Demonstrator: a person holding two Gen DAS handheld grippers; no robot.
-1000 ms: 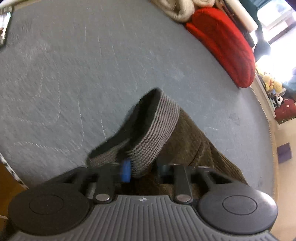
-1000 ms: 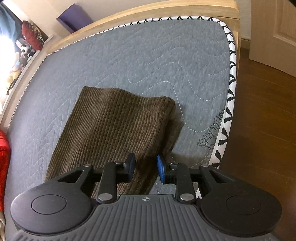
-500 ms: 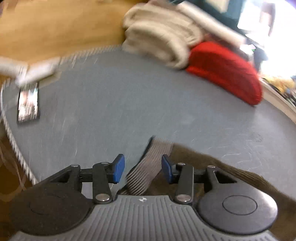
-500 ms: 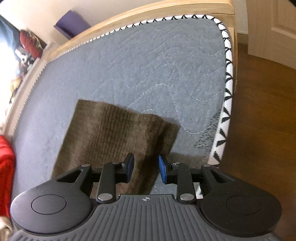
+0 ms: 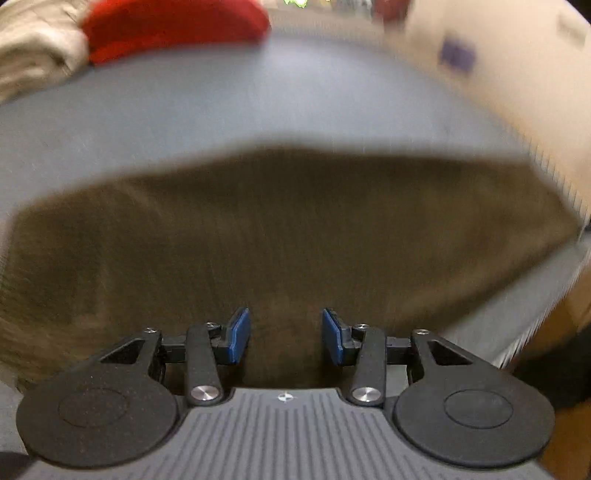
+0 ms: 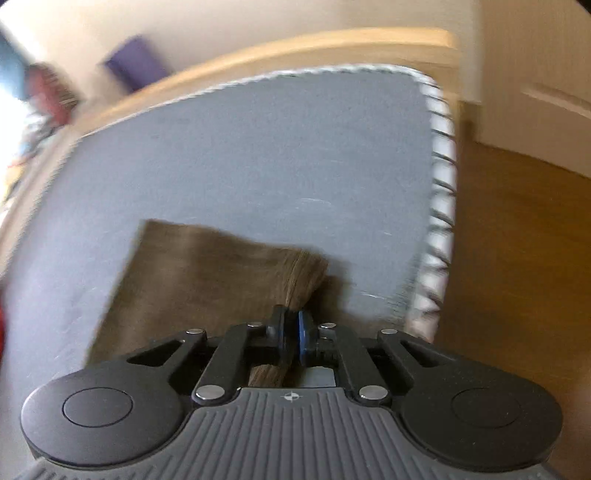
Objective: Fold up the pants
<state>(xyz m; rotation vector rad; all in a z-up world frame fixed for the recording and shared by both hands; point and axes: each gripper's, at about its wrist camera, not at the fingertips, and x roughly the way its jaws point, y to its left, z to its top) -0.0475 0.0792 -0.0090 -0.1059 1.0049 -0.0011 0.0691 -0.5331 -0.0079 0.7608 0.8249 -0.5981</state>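
Right wrist view first: the right gripper is clamped down on a bunched-up edge of the brown pants, blue pads nearly together with the fabric pinched between them; the cloth fans out past the fingertips and the rest of it lies flat on the grey mattress, off to the left of the tool; the mattress's black-and-white trim runs down the right side, with wood floor beyond it and a wooden bed frame along the far edge; something purple sits against the wall, pretty blurry tbh.

Left wrist view is heavily motion-blurred; the left gripper has its jaws spread wide with nothing between them, hanging over the middle of the pants, which stretch across almost the whole width of the shot on the mattress; can't tell if the pads touch the fabric; way at the back there's a red cushion beside a beige blanket.
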